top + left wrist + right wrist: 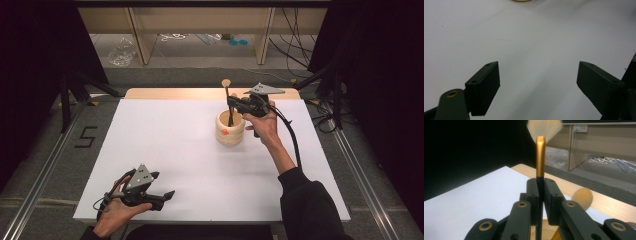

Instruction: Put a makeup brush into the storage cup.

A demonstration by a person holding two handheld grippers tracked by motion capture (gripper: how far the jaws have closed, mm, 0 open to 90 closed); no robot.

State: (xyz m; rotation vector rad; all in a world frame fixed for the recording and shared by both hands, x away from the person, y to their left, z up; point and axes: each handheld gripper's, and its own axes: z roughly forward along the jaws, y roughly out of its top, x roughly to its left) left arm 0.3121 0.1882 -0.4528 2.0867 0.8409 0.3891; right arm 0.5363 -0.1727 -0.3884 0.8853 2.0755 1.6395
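Brush (pixel 540 157) handle sits clamped in my right gripper (pixel 540 195) at upper centre frame, so I'd lower it straight into the wooden holder (pixel 230 131).

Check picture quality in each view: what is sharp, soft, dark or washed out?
High view: white table evenly bright, surroundings nearly black, wooden cup soft. Left gripper view: close fingers blurred, tabletop pale, washed out. Right gripper view: brush handle fairly sharp, bristles overexposed, left background black, far shelving soft.

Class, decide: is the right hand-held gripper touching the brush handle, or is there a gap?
Touching. The right gripper view shows the right hand-held gripper with both jaws pressed flat against the brush handle, no gap on either side.
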